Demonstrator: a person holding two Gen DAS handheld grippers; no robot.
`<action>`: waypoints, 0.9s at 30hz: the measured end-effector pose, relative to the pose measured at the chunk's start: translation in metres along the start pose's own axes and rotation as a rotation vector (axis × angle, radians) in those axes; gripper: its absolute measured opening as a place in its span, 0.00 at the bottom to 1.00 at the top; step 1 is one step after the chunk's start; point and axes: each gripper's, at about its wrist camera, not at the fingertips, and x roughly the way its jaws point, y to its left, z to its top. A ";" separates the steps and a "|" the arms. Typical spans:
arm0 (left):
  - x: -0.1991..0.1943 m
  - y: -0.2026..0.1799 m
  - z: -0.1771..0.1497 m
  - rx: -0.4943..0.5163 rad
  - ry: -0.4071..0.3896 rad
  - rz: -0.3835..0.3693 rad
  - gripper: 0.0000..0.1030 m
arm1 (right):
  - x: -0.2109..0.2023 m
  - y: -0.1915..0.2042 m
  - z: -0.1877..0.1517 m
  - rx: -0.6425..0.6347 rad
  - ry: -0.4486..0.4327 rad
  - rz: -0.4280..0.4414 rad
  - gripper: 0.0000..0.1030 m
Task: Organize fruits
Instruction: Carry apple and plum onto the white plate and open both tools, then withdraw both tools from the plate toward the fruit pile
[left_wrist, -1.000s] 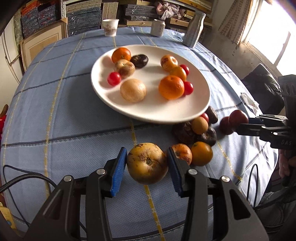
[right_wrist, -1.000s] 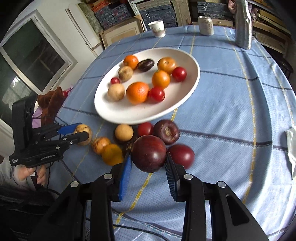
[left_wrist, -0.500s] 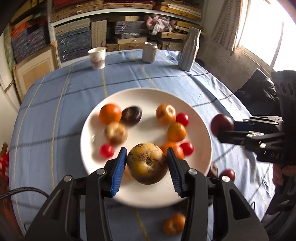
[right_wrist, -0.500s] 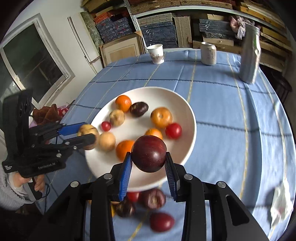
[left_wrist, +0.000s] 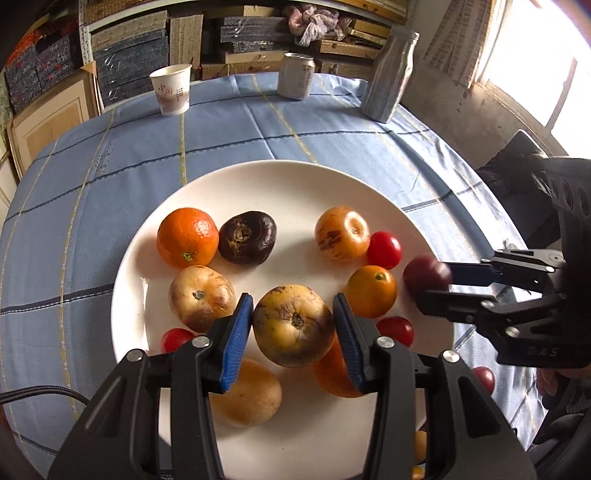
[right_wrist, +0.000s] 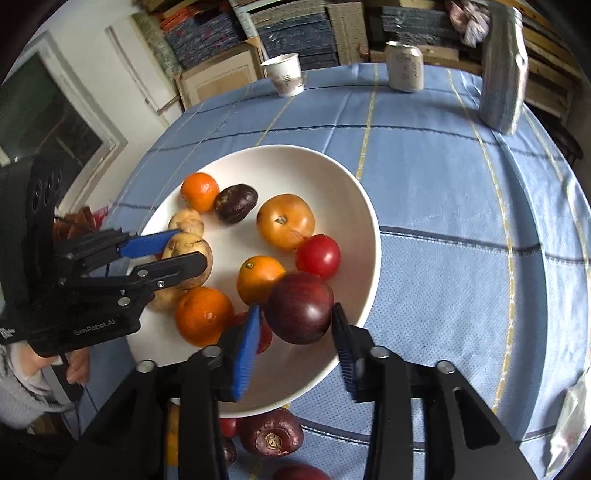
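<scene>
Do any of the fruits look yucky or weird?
Yes. The yellow fruit held by the left gripper has brown blotches, like bruising. On the plate, a dark fruit looks shrivelled and almost black, and another yellow one has brown patches too.

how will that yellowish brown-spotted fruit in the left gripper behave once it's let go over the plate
The spotted fruit is round, so it will probably roll on the smooth white plate until neighbours such as the pale fruit stop it. Its brown patches hint at soft, bruise-prone flesh. The left gripper holds it only at the sides, so it may slip.
</scene>
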 end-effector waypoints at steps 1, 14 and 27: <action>-0.001 0.001 0.001 -0.005 -0.007 -0.006 0.47 | -0.002 -0.002 0.000 0.018 -0.008 0.014 0.51; -0.048 0.002 -0.020 -0.036 -0.075 0.095 0.79 | -0.041 0.010 -0.019 0.009 -0.065 -0.014 0.67; -0.082 -0.011 -0.076 -0.045 -0.063 0.150 0.83 | -0.075 0.014 -0.069 0.040 -0.071 -0.022 0.73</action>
